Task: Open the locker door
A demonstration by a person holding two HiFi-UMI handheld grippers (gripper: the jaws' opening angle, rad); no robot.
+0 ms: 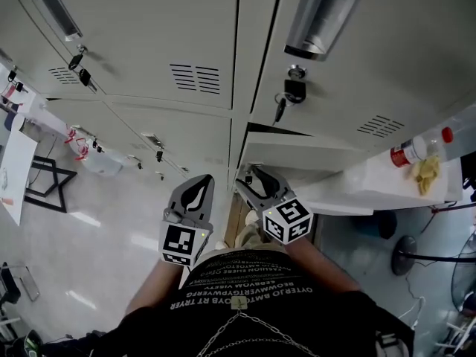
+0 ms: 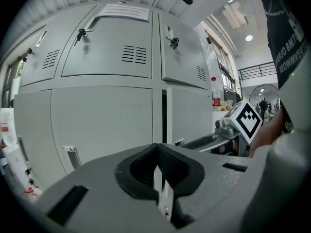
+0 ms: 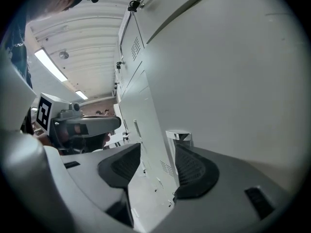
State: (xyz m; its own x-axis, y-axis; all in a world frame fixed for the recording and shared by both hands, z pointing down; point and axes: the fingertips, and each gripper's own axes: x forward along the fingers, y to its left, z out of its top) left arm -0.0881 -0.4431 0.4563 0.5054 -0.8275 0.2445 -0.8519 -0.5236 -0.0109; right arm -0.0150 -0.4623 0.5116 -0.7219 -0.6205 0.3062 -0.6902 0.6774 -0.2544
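Observation:
A bank of grey lockers fills all views. The lower right locker door stands ajar, with a dark gap along its edge. My right gripper is at that edge. In the right gripper view its jaws stand open with the door's edge between them, the pads not pressing. The door face and its chrome handle lie just beyond the right pad. My left gripper hangs beside it in front of the lower left locker, shut on nothing.
The upper right locker carries a padlock with keys. To the right of the lockers, a white table holds a bottle. A fan stands on the floor at the right. Bags hang from locker handles at the left.

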